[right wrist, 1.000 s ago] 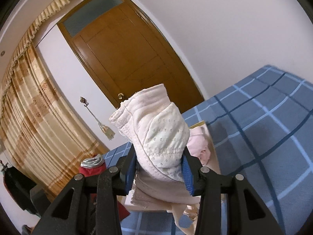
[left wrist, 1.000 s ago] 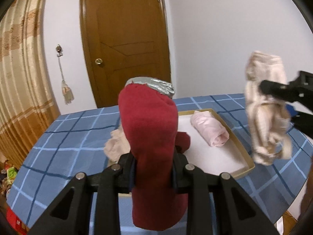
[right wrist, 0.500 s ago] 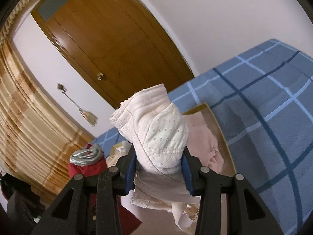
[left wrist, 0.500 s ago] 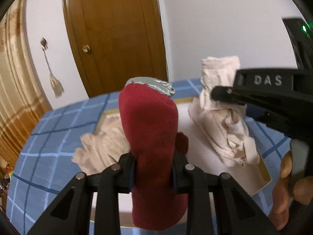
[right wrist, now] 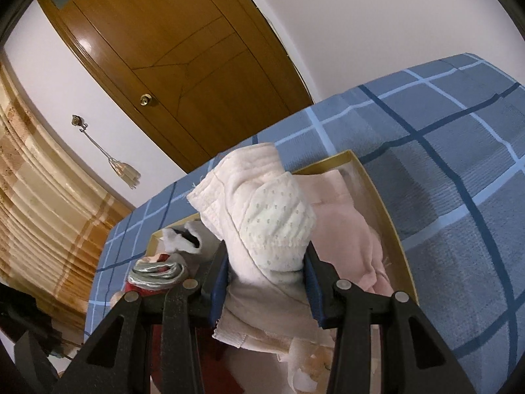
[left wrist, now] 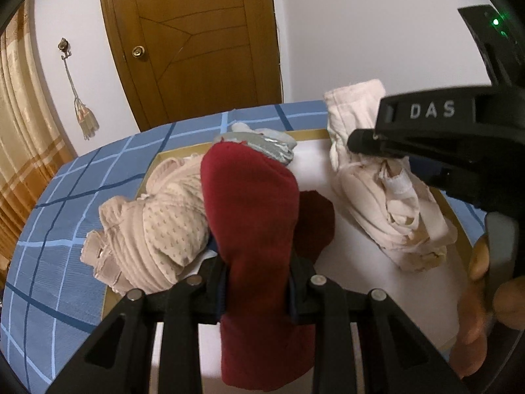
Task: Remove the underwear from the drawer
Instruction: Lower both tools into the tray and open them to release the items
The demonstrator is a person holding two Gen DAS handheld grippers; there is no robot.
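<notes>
My left gripper (left wrist: 257, 282) is shut on dark red underwear (left wrist: 252, 216) with a grey waistband and holds it above the drawer (left wrist: 315, 134), a shallow tan box with a white floor. My right gripper (right wrist: 265, 282) is shut on cream dotted underwear (right wrist: 272, 216); in the left wrist view that cream underwear (left wrist: 387, 203) hangs over the drawer's right side under the black right gripper body (left wrist: 426, 131). Beige dotted underwear (left wrist: 154, 229) lies over the drawer's left edge. Pink underwear (right wrist: 347, 229) lies inside the drawer by its right wall (right wrist: 387, 223).
The drawer sits on a bed with a blue checked cover (right wrist: 459, 164). A brown wooden door (left wrist: 193, 42) and white wall stand behind. A striped curtain (right wrist: 42, 197) hangs at left. A small white and black item (right wrist: 183, 239) lies at the drawer's far end.
Both grippers have come lower and closer over the drawer, each still holding its underwear. The right gripper has moved in beside the left one, and the cream underwear now hangs over the drawer floor.
</notes>
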